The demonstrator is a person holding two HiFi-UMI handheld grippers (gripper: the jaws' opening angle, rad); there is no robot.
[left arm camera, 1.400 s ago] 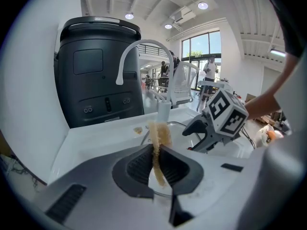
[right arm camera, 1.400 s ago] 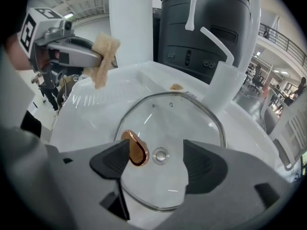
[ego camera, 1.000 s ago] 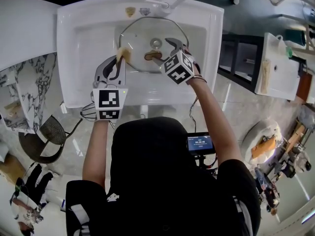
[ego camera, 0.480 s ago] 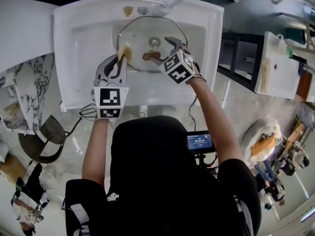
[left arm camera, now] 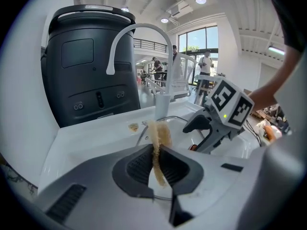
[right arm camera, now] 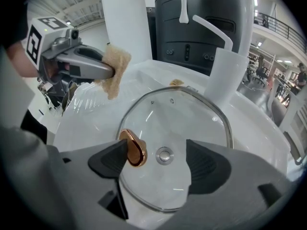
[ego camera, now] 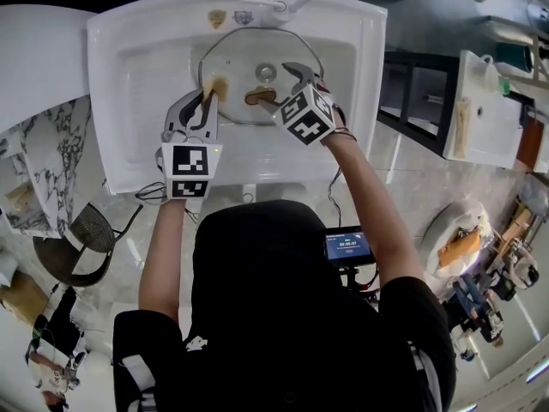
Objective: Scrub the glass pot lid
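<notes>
The glass pot lid (ego camera: 257, 63) lies in the white sink (ego camera: 137, 75), its metal rim (right arm camera: 225, 123) and copper handle (right arm camera: 133, 147) plain in the right gripper view. My right gripper (ego camera: 287, 80) hangs over it, open. Its jaws (right arm camera: 160, 159) have just been opening; the copper handle (ego camera: 256, 97) sits between them beside the left pad, unpressed. My left gripper (ego camera: 204, 103) is shut on a tan sponge (ego camera: 216, 87) at the lid's left rim. The sponge (left arm camera: 158, 145) stands upright, pinched between the left gripper's (left arm camera: 157, 164) pads.
A white faucet (ego camera: 300, 3) arches over the sink's back edge, with two small stickers (ego camera: 217, 17) beside it. A tall dark bin (left arm camera: 91, 66) stands behind the sink. The drain (right arm camera: 164, 155) shows through the glass. A marble counter (ego camera: 43, 161) lies left.
Both grippers keep their places over the lid, the sponge still in the left one. Only the head view has shifted a little.
</notes>
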